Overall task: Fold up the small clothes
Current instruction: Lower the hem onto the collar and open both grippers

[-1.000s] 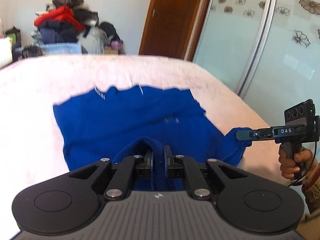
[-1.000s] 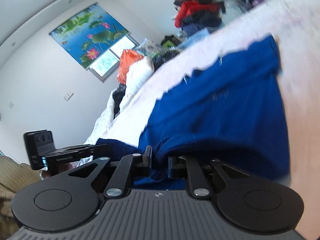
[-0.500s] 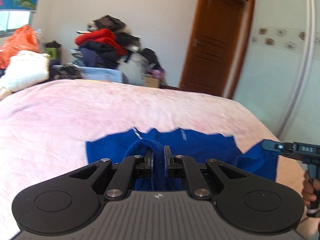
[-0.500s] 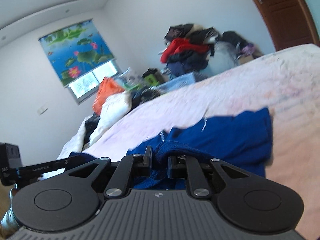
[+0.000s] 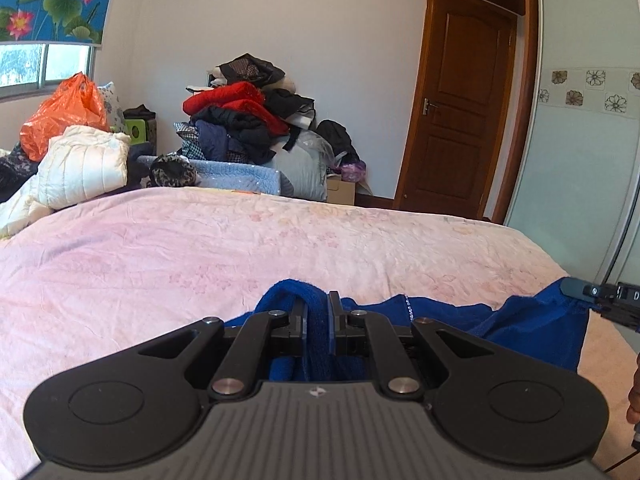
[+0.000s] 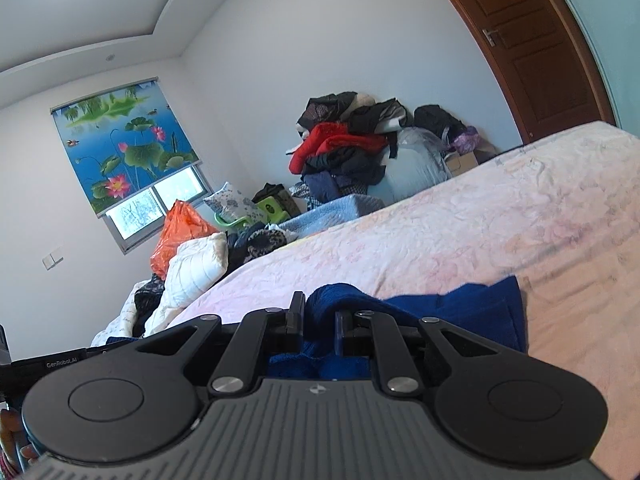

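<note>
Left gripper (image 5: 316, 312) clamped narrow on a bunched fold of the blue garment (image 5: 532, 320). Right gripper (image 6: 318, 316) also pinching a fold of same garment (image 6: 472, 312). Cloth stretched between the two, lifted at near edge of the pink bedspread (image 5: 240, 248). Clothes pile (image 5: 248, 116) and wooden door (image 5: 460, 100) beyond the bed.

"GenRobot.AI" is printed in small white letters on the black body of the left gripper (image 6: 60, 364), seen at the left edge of the right wrist view. No other text can be read.
</note>
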Demonstrator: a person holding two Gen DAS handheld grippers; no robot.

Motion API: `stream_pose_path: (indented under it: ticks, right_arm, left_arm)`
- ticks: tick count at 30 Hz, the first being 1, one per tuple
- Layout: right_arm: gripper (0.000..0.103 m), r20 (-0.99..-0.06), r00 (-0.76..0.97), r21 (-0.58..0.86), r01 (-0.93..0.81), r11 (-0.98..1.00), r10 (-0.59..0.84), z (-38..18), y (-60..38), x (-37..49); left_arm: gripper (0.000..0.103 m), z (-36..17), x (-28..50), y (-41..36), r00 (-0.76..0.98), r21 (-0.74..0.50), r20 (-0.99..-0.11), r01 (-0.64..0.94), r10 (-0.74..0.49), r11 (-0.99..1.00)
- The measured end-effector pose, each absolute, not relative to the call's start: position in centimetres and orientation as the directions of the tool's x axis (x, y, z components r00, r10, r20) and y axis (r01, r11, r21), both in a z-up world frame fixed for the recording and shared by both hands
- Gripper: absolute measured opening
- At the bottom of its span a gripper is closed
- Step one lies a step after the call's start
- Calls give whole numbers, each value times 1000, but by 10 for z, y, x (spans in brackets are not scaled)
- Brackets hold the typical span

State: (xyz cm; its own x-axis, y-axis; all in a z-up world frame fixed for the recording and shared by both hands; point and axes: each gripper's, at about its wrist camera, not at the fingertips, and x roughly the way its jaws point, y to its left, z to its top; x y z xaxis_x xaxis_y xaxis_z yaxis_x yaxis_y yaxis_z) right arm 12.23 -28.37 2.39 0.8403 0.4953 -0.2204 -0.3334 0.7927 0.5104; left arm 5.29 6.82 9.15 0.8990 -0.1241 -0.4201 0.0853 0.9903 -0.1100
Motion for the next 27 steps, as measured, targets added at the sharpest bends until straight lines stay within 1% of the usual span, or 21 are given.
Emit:
stream_pose_path:
  ticks: [3, 8, 12, 21, 27]
  right_arm:
    - [18, -204, 850, 501, -336, 797, 486, 29, -282, 130]
    - [18, -205, 854, 495, -331, 804, 478, 31, -280, 153]
    - [18, -213, 855, 498, -321, 805, 473, 27, -277, 173]
    - [18, -292, 839, 482, -285, 828, 459, 5, -263, 228]
    - [18, -364, 814, 485, -249, 838, 452, -21, -253, 261]
  left_arm:
    - [9, 93, 63, 67, 898, -99, -424, 84, -118, 992]
    - [9, 92, 83, 65, 902, -80, -421, 66, -94, 995]
    - [9, 87, 103, 67, 893, -73, -444, 49, -77, 996]
    - [9, 59, 150, 70, 861, -54, -508, 5, -32, 999]
    - [9, 32, 187, 77, 817, -72, -576, -44, -5, 996]
